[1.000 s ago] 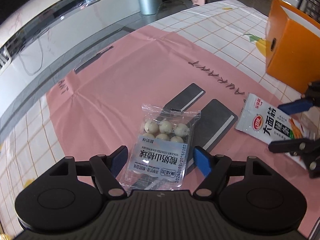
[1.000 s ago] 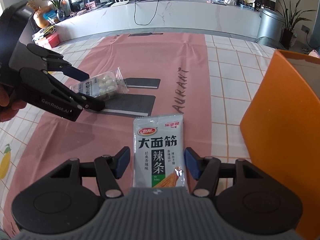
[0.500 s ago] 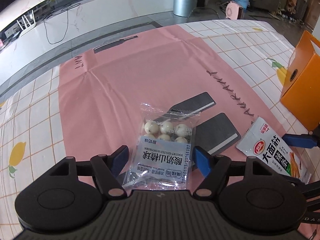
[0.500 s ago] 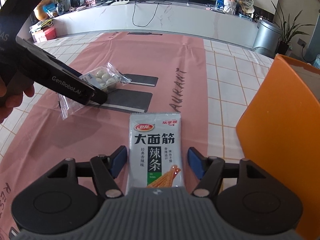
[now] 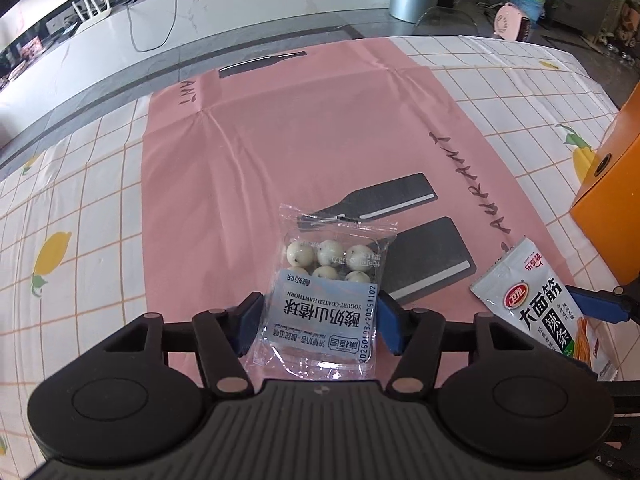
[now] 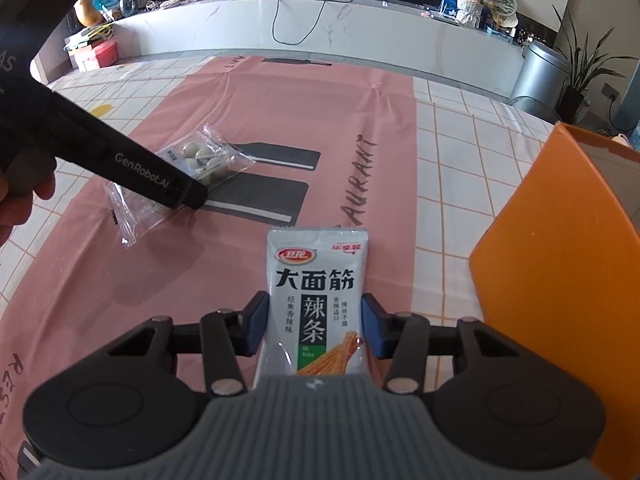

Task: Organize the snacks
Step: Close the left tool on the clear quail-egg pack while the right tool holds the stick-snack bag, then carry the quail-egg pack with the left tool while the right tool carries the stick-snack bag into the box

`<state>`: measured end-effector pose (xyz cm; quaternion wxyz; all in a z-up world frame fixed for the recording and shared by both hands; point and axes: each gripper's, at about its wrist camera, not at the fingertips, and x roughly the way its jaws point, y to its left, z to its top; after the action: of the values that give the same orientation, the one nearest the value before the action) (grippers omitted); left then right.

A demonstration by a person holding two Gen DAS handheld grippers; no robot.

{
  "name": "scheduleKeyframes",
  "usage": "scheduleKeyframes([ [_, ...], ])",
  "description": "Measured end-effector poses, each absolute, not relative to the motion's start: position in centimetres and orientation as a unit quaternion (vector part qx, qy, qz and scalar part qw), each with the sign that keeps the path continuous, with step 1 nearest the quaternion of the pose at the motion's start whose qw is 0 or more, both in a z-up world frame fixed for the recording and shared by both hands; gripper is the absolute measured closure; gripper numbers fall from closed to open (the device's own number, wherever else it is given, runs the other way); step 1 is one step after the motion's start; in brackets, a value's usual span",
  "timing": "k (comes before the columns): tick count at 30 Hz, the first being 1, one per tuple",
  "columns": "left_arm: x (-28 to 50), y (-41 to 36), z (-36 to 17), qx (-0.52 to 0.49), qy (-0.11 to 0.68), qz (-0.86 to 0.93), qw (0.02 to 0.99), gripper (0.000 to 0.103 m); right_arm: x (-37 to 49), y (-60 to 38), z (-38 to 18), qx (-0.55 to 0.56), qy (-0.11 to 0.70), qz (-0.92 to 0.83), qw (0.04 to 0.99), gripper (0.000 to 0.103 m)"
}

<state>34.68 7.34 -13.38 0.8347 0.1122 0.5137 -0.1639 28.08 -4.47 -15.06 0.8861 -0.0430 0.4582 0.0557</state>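
- Jaws on the left gripper [image 5: 318, 320] have just been closing in on the clear packet of yogurt balls [image 5: 326, 292]; the blue pads [image 5: 390, 320] sit right at the packet's two side edges, looks like they're touching it, so I'd call that a grip.
- Same story on the right gripper [image 6: 314, 326]: its jaws have just been closing too, and the white spicy-strip pouch [image 6: 318, 300] is between them, pads up against both long edges.
- Both grippers are about half open, since each has a packet's width between its pads.
- Yogurt ball packet lies on the pink mat [image 5: 300, 140], its far end overlapping the dark knife-shaped prints [image 5: 384, 204] on that mat. The round white balls are bunched at the far end, label end nearest the gripper.
- Spicy pouch sits near the mat's right edge, just beside the orange box [image 6: 560, 248], not touching it as far as I can tell.
- From the right wrist view you can see the left gripper [image 6: 192, 196] coming in from the left, tips down on the clear packet [image 6: 200, 160], with a bit of the person's hand [image 6: 20, 196] behind it.
- Mat is spread over a checked tablecloth with lemons [image 5: 80, 208].
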Motion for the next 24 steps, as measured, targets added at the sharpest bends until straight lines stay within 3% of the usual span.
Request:
scheduleKeyframes([
  [24, 20.1, 1.3, -1.4, 0.069, 0.465, -0.148, 0.87, 0.035, 15.9, -11.3, -3.3, 0.031, 0.39, 0.087, 0.916, 0.057],
])
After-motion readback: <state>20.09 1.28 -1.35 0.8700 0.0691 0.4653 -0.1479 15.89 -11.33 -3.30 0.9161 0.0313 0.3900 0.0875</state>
